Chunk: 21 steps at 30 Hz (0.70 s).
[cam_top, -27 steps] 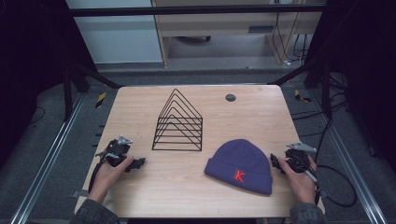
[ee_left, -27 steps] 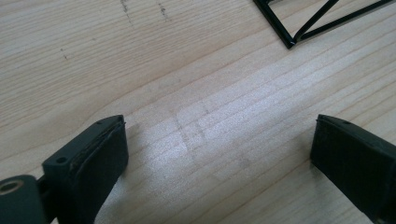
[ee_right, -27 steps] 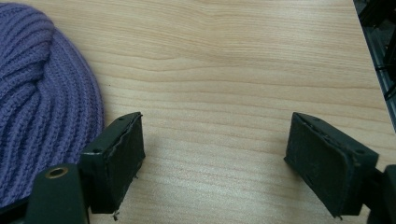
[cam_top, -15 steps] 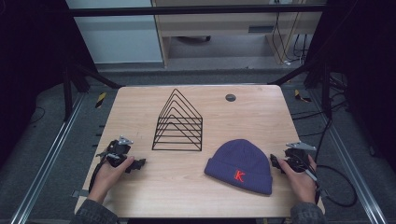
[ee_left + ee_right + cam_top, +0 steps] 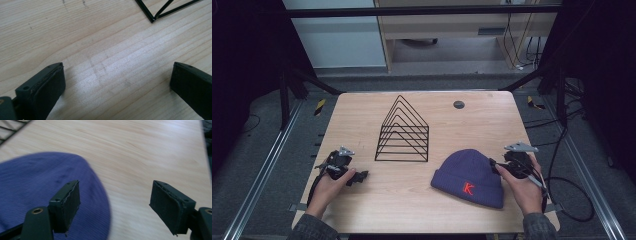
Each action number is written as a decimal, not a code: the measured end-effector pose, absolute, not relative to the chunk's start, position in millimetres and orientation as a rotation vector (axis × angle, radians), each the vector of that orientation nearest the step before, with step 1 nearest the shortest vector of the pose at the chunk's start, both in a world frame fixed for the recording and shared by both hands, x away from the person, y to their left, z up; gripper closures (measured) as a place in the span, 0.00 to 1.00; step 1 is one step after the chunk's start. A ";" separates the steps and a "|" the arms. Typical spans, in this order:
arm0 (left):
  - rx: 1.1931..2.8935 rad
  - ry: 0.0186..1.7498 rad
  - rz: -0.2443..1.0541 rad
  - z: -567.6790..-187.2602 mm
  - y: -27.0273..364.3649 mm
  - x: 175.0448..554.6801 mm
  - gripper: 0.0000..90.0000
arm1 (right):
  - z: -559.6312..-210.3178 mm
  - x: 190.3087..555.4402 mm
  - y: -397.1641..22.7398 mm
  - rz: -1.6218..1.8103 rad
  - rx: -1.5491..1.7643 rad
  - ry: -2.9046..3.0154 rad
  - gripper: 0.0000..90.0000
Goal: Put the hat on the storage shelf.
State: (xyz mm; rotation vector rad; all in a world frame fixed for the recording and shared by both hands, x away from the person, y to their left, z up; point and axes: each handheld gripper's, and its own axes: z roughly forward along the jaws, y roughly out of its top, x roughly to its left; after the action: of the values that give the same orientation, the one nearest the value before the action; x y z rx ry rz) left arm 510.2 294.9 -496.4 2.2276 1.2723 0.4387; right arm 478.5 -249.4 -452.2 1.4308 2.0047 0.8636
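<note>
Two grippers rest in my hands at the near side of the pale wooden table [image 5: 362,112]. My left gripper [image 5: 360,177] lies low on the bare wood, its jaws spread wide with nothing between them; in the left gripper view a corner of the black wire rack of nested triangles [image 5: 403,131] shows just ahead. Right of that rack lies the purple knitted beanie with a red letter K [image 5: 469,176]. My right gripper [image 5: 115,206] sits at the beanie's right edge, jaws released and apart, one above the knit, the other above bare wood, gripping nothing.
</note>
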 end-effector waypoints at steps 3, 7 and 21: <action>2.230 1.271 0.439 -496.3 294.7 510.3 0.00 | -439.9 492.7 -235.4 0.870 1.409 2.115 0.26; 2.229 1.270 0.437 -496.4 294.3 511.0 0.00 | -431.4 515.2 -222.8 0.855 1.372 2.198 0.26; 2.231 1.266 0.434 -496.3 293.6 510.8 0.00 | -457.5 560.2 -206.3 0.811 1.422 2.364 0.47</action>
State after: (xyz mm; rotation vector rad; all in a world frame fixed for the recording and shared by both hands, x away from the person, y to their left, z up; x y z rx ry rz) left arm 510.8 293.6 -496.3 2.2312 1.2662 0.4339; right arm 560.2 -206.3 -457.5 1.4222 2.3636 0.8108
